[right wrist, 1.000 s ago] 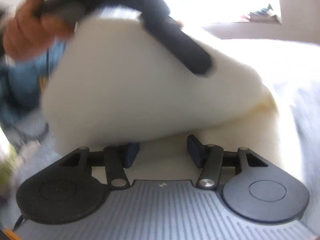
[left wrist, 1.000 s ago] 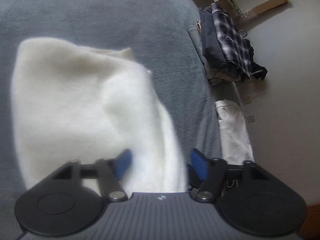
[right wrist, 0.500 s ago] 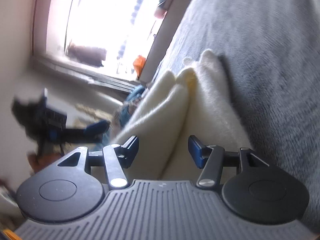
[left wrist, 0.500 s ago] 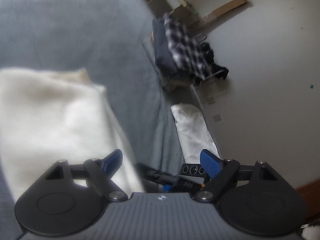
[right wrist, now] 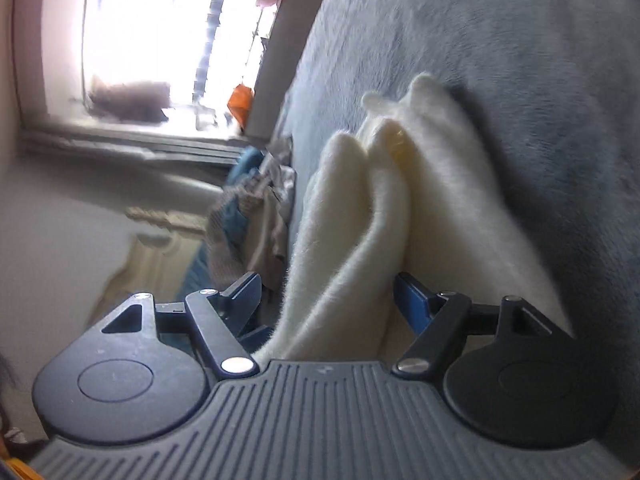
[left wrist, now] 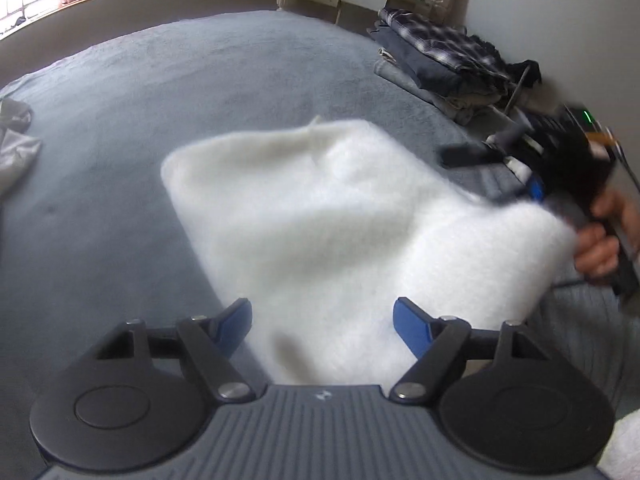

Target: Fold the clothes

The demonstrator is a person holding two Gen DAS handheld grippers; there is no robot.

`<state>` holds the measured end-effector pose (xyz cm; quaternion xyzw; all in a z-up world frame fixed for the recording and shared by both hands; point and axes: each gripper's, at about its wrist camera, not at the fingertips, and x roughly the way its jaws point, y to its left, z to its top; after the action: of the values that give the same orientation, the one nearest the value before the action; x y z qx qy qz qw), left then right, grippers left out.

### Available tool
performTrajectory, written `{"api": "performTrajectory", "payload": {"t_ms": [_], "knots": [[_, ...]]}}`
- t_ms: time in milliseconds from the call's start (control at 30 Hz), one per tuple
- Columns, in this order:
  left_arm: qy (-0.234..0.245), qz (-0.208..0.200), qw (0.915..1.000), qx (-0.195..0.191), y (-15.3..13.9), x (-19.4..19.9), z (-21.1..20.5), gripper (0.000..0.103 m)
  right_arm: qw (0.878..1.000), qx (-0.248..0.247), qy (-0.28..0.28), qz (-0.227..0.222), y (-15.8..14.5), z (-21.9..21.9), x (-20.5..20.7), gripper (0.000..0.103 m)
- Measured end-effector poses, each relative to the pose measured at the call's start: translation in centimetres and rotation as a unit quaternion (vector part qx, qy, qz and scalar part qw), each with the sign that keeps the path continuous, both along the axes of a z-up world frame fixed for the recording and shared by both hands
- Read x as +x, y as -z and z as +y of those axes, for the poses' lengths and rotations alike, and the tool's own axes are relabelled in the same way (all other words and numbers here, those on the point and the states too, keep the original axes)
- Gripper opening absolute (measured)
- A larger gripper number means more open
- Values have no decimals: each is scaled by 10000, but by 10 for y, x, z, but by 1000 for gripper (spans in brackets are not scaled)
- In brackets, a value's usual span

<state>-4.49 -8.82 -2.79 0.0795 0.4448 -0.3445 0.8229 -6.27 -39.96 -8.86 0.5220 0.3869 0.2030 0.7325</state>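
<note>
While the grey bed (left wrist: 168, 92) stretches out underneath, the white fleece garment (left wrist: 340, 216) now lies folded over on it in thick layers, no longer held up in the air as it was a second ago. Left tongs (left wrist: 322, 320), spread wide, have swung back over its near edge. Right tongs (right wrist: 326, 294) are spread too, layers of fleece running between the fingers unpinched. That fold looks landed; the folded stack (left wrist: 436, 60) waits by the wall.
</note>
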Motion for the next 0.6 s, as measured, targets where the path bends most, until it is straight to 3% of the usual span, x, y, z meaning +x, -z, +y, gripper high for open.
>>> {"api": "performTrajectory", "payload": {"t_ms": [67,133,200,267,400,467,567,600], "knots": [[-4,-5,10000,-58,8,-3,-2,79,9990,-343,-192,214,-8,12,13,73],[35,-102,9999,-28,14,-6,-6,81,9948,-856,-353,435,-11,28,28,63],[125,-329,9994,60,17,-13,-9,83,9869,-1434,-555,482,-14,47,37,38],[163,-485,9987,85,18,-18,-12,84,9796,-1859,-713,268,-23,58,37,26],[270,-676,9973,-139,10,-21,-16,84,9707,-1901,-963,-1109,-63,57,21,21],[365,-780,9962,-106,9,-22,-24,85,9582,-2065,-997,-1713,-68,49,20,21],[557,-992,9935,99,18,-27,-39,87,9669,-2084,-795,-1241,-35,30,39,21],[614,-1102,9919,143,21,-30,-43,88,9724,-2024,-734,-898,-17,22,43,22]]}}
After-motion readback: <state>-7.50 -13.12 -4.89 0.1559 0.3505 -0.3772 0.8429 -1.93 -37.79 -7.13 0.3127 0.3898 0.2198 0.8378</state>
